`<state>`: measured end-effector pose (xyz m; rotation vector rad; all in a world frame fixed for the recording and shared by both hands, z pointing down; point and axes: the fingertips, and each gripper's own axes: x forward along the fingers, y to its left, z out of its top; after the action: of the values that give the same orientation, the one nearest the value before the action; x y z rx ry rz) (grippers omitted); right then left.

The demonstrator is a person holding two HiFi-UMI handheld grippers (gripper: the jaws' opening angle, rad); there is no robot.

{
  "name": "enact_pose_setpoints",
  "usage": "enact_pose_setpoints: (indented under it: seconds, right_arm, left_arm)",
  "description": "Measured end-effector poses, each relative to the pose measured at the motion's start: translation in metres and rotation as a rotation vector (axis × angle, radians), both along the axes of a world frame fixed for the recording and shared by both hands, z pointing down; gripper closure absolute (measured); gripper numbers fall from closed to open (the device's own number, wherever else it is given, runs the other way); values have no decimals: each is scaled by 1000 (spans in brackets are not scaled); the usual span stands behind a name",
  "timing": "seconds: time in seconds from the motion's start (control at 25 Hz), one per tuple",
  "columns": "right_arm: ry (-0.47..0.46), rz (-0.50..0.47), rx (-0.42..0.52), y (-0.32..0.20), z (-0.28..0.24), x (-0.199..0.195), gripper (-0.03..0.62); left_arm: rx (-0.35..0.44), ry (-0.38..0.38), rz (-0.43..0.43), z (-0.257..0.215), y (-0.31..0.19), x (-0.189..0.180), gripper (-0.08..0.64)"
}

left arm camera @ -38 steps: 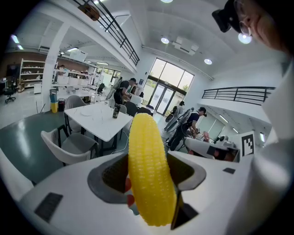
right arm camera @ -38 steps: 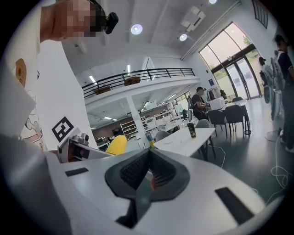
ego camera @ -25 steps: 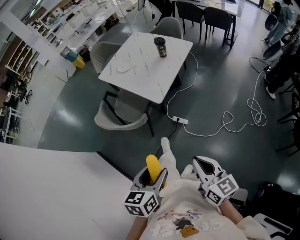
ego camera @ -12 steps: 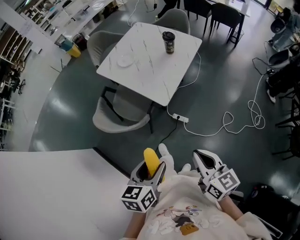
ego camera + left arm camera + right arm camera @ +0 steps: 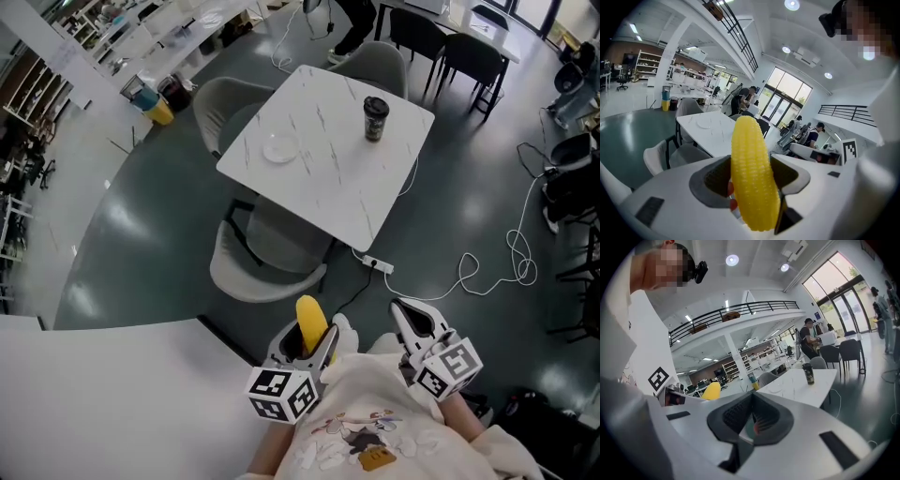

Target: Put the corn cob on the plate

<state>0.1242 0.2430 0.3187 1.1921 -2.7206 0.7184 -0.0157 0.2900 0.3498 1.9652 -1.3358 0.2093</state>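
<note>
My left gripper (image 5: 304, 349) is clamped on the corn cob (image 5: 310, 321), which stands upright between the jaws with its rounded tip poking well past the fingertips. Through the left gripper view the cob (image 5: 751, 174) fills the gap from pad to pad, gripped low on its body. My right gripper (image 5: 411, 319) has its jaws pressed together with nothing in them, held just to the right of the left one. The plate (image 5: 279, 148) lies far ahead of the left jaws and well below them, on the white table (image 5: 330, 202), with a dark cup (image 5: 375, 119) off to its right. My worry is the grip: the cob looks smooth and tapered, and most of its length sits above the pads, so I judge a quick swing or tilt on the way over could lever it loose and send it to the floor. The plate is also small and shallow, so a release from too high could let the cob roll off onto the table.
</note>
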Motion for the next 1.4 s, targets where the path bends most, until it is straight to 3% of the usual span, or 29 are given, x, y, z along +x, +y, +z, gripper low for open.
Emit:
enact_pose_setpoints:
  seconds: [0.64, 1.04, 1.4]
  right_arm:
    - [6, 4, -26, -72, 15, -57, 586]
    - [-19, -18, 6, -191, 18, -85, 587]
    - [-33, -93, -56, -288, 38, -125, 586]
  left_arm:
    - [13, 16, 13, 10, -94, -53, 301]
    - [21, -9, -1, 13, -208, -82, 301]
    - [-22, -51, -25, 28, -298, -112, 301]
